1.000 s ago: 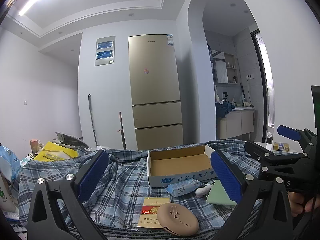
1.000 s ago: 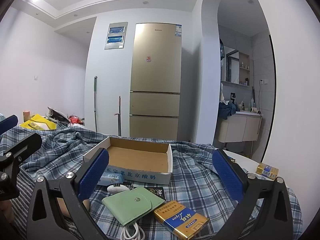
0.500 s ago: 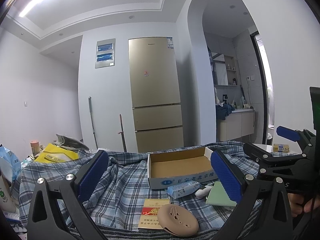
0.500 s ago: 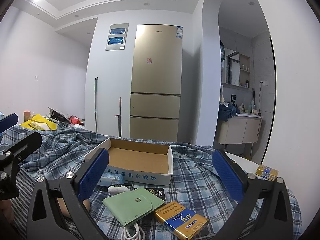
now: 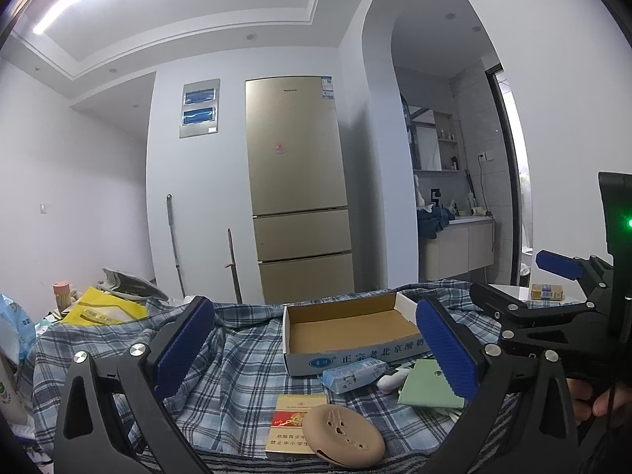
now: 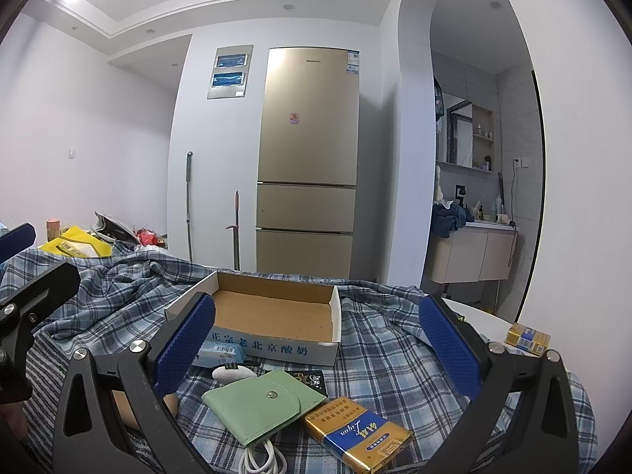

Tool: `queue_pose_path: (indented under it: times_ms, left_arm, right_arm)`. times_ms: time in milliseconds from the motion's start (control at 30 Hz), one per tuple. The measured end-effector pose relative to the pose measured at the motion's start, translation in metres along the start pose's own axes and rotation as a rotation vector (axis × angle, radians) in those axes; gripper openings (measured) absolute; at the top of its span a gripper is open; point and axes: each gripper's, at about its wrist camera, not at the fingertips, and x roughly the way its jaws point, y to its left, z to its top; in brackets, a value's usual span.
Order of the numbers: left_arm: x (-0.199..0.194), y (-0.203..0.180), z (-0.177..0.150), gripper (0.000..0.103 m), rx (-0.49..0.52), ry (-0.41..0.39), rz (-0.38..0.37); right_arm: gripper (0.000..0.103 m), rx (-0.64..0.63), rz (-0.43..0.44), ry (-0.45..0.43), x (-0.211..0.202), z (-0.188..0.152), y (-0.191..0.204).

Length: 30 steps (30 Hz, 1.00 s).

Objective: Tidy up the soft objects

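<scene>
An empty cardboard box (image 5: 347,331) (image 6: 272,316) sits on a plaid cloth. In front of it lie a blue tissue pack (image 5: 353,371) (image 6: 219,353), a green snap pouch (image 5: 428,389) (image 6: 260,405), a small white object (image 5: 393,378) (image 6: 233,373), a tan rubbery disc (image 5: 341,430), a red cigarette pack (image 5: 294,424) and a gold-blue pack (image 6: 357,434). My left gripper (image 5: 316,351) is open and empty, above the disc and the red pack. My right gripper (image 6: 316,349) is open and empty above the pouch.
A white cable (image 6: 262,460) lies under the pouch. A small dark card (image 6: 312,380) lies behind the pouch. Yellow bags (image 5: 102,310) and clutter sit far left. A small yellow box (image 6: 527,337) rests on the white table edge at right. A fridge (image 5: 298,189) stands behind.
Both views have shifted slightly; the scene sits a little lower in the frames. No object has moved and both grippers stay open.
</scene>
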Motion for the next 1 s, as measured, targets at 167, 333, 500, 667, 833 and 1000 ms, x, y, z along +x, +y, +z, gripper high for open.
queue_pose_path:
  times_ms: [167, 333, 500, 667, 833, 1000]
  left_arm:
    - [0.006, 0.007, -0.001, 0.103, -0.039, 0.027, -0.040]
    - [0.011, 0.016, -0.003, 0.103, -0.083, 0.049, -0.059]
    - [0.015, 0.014, -0.006, 0.103, -0.079, 0.061, -0.085]
    - [0.012, 0.010, -0.007, 0.103, -0.061, 0.045, -0.059]
    - [0.017, 0.010, -0.009, 0.103, -0.063, 0.065, -0.071]
    - [0.026, 0.008, -0.011, 0.103, -0.060, 0.119, -0.102]
  right_arm:
    - [0.103, 0.000, 0.002, 0.004, 0.001, 0.000, -0.001]
    - [0.103, -0.001, 0.002, 0.007, 0.002, 0.000, 0.000]
    - [0.103, 0.001, 0.007, 0.016, 0.002, -0.001, 0.000]
    - [0.103, 0.006, 0.008, 0.017, 0.002, 0.000, -0.002]
    - [0.103, 0.005, 0.009, 0.019, 0.002, 0.000, -0.002]
    - [0.103, 0.023, 0.016, 0.023, 0.004, 0.000, -0.004]
